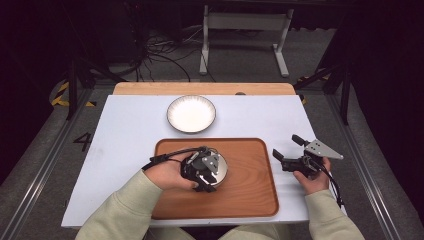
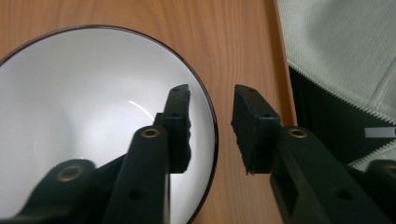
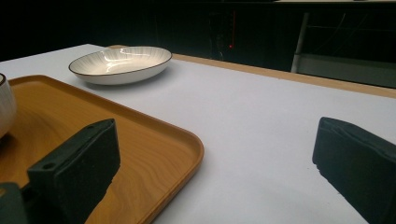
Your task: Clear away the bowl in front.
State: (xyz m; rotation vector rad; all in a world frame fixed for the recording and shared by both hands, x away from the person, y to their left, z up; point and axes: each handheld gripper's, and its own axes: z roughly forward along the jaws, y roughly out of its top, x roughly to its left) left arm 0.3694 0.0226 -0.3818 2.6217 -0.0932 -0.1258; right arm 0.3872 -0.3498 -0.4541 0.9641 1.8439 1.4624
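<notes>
A wooden tray [image 1: 250,195] lies on the near half of a white table [image 1: 125,140], and a white plate [image 1: 191,113] sits just beyond the tray's far edge, apart from it. Over the tray's left-centre, the left gripper [image 1: 206,175] points down over a white bowl [image 1: 222,167], largely covering it. Just off the tray's right edge, the right gripper [image 1: 286,148] is held above the table, its jaws spread wide.

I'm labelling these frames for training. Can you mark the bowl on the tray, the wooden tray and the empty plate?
bowl [image 2: 84,116], left gripper view, its white inside.
wooden tray [image 1: 250,175], high view, bare floor right of the bowl.
plate [image 1: 191,113], high view, its white centre.
</notes>
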